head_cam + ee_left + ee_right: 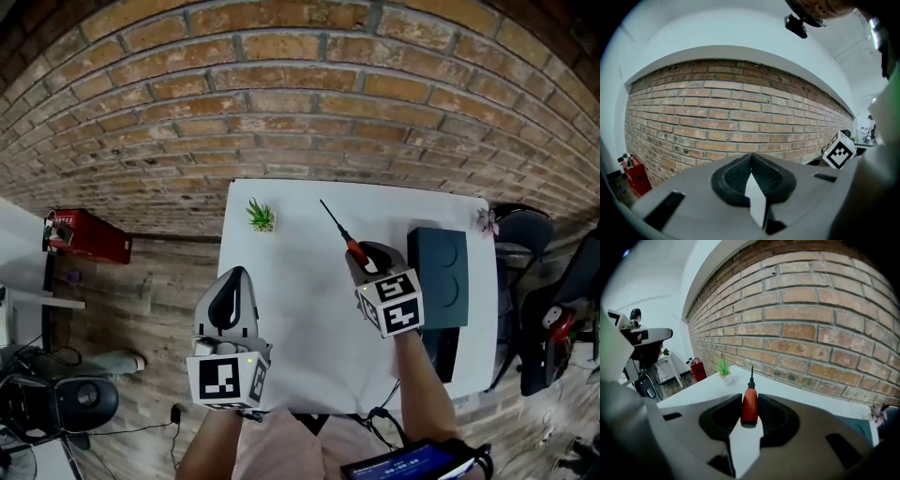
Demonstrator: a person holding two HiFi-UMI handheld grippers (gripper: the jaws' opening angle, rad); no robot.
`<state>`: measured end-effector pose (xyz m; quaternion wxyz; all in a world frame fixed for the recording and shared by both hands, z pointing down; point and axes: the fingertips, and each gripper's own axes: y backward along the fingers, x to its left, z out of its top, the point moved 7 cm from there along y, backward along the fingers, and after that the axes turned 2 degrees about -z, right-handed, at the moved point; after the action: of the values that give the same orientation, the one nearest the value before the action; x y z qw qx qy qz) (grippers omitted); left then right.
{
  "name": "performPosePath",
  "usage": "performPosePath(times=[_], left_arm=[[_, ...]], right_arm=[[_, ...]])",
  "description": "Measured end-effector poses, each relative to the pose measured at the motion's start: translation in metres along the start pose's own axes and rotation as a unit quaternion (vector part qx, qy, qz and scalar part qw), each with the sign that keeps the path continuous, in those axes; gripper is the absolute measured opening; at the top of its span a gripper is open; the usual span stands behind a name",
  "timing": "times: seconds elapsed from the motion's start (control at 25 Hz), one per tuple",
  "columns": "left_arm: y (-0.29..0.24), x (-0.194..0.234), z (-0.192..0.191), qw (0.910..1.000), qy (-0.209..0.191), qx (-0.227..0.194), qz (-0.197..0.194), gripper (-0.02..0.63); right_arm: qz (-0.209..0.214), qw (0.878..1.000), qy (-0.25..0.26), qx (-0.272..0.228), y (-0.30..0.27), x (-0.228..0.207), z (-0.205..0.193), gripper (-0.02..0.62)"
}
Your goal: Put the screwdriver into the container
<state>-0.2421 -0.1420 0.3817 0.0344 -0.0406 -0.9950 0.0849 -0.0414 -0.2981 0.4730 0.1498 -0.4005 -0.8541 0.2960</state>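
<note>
Overhead, the head view shows a white table (300, 328) set against a brick wall (281, 103). The right gripper (361, 257) hangs over the middle of the table with the screwdriver (343, 233) in its jaws. The red handle sits at the jaws, and the thin dark shaft slants toward the table's far edge. The dark teal container (441, 277) lies along the table's right edge, just beside that gripper, and the screwdriver is outside it. A small potted plant (261, 217) stands near the far left corner. The left gripper (232, 279) is at the table's left edge, toward the near corner and well apart from the screwdriver. A red item (86, 236) lies on the wooden floor beyond that edge.

Next, the left gripper view has its jaws pressed together with nothing between them. They face the brick wall, and the marker cube (839, 150) of the other gripper shows at the right.

Lastly, the right gripper view shows both jaws clamped on the screwdriver's red handle (749, 408). The shaft points at the wall, raised over the white tabletop. The plant (723, 367) shows to the left of the shaft, and a strip of the teal container (853, 423) appears low at the right.
</note>
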Motion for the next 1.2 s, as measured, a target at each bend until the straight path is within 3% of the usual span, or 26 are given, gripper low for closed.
performPosePath(times=[0.52,0.84,1.2], left_arm=[[0.065,-0.067,0.053,0.9963,-0.032,-0.078,0.018,0.012],[0.109,-0.098,0.062,0.9941,-0.037,-0.095,0.036,0.012],[0.133,-0.11,0.053,0.9943,-0.041,-0.094,0.026,0.012]], right_arm=[[-0.009,0.995,0.031,-0.099,0.113,-0.007,0.057,0.109],[-0.009,0.992,0.051,-0.118,0.164,-0.007,0.056,0.108],[-0.021,0.992,0.052,-0.109,0.186,0.0,0.033,0.109]])
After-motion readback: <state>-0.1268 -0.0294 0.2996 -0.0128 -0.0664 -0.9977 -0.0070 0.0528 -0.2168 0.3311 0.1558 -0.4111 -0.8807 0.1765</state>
